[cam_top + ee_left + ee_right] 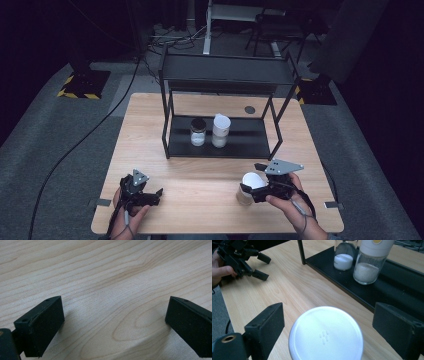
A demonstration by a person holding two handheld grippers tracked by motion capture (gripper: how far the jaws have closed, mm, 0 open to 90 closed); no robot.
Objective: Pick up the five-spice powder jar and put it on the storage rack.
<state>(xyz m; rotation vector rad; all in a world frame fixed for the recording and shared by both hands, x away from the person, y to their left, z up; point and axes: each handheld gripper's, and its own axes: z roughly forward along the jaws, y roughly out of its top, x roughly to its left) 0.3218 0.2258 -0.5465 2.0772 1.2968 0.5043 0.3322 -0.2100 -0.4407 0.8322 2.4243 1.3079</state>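
White-lidded jar [325, 333] sits between the right claw's [325, 340] parted jaws; left claw [112, 327] gapes over bare table [107, 277].

Desk [210, 175]: light wood, wavy grain. Both claws black: left claw [113, 327], right claw [329, 332]. Jar [245, 196] between the right claw's jaws: white lid [325, 335]. Rack [220, 145] beyond it: black. White powder seen in two clear jars [367, 262].

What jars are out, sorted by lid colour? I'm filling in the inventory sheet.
White-lidded jars: 2, one on the rack's lower shelf, one between the right claw's open jaws.
Black-lidded jar: 1, on the shelf.
Total: 3 jars.
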